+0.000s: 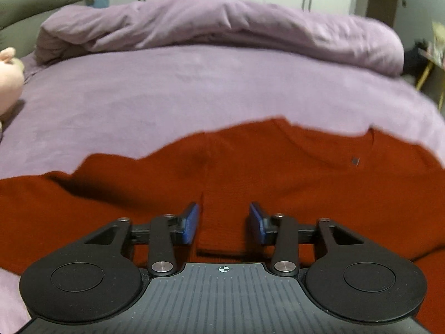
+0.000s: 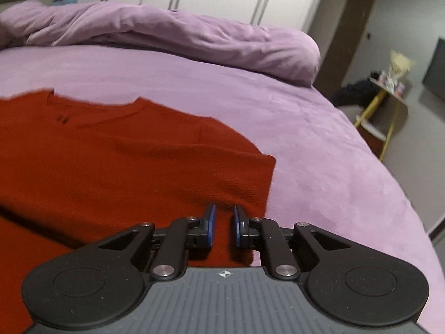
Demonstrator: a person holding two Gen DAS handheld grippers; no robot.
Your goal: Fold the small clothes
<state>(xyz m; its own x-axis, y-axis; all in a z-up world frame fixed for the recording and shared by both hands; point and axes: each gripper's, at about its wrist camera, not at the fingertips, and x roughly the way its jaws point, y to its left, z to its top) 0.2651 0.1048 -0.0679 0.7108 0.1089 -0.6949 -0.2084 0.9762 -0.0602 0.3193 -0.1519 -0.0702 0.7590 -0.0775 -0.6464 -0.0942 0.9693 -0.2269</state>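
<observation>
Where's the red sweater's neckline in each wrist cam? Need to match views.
Left wrist: neckline sits upper right of centre, on the red sweater.
Right wrist: neckline sits upper left.
Shared landmark: the bunched purple duvet across the far side of the bed in both.

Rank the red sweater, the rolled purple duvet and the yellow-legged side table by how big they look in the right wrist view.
1. red sweater, though it lies nearest the camera, which inflates it
2. rolled purple duvet, farther back, so the order of these two is unsure
3. yellow-legged side table, clearly smallest as seen
</observation>
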